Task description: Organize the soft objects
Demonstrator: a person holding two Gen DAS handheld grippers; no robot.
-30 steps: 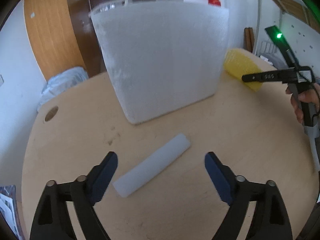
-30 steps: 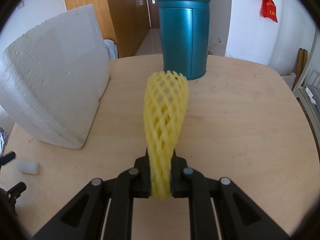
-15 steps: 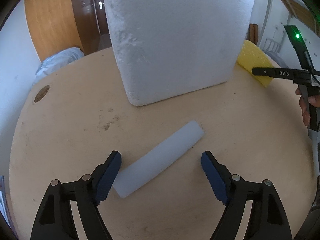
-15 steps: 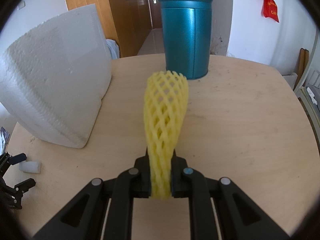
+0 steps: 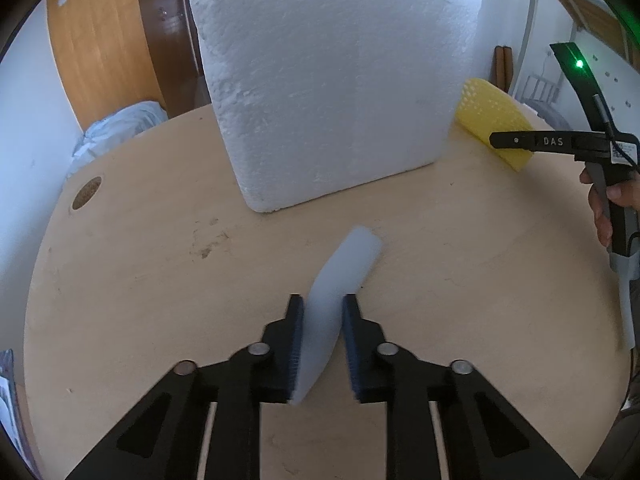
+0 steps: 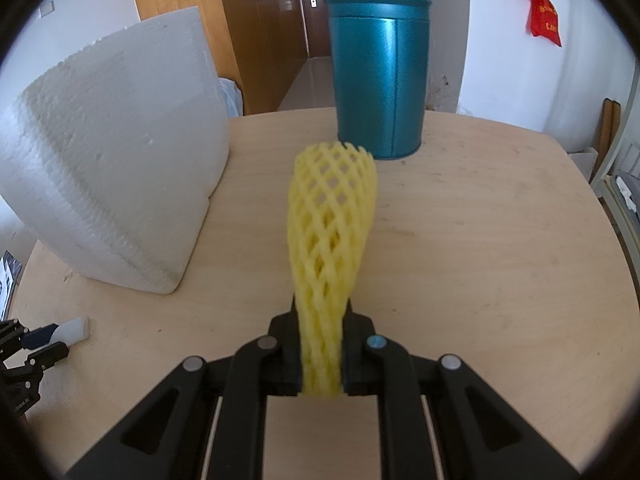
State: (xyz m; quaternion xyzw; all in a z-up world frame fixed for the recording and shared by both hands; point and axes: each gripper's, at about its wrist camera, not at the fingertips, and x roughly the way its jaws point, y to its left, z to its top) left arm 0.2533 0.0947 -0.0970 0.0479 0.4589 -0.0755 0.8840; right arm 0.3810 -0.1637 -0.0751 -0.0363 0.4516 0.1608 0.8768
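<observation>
Left gripper (image 5: pixel 322 314) closed on the near part of a white foam strip (image 5: pixel 340 276), far end of the strip bent forward and to the right over the wooden table (image 5: pixel 140 280), a big white foam block (image 5: pixel 332 80) standing further ahead. Right gripper (image 6: pixel 322 320) closed on the narrow end of a yellow foam net (image 6: pixel 330 216), wide end pointing forward. Beyond the net a teal cylindrical can (image 6: pixel 378 76) upright on the table, the foam block ahead to the left.
</observation>
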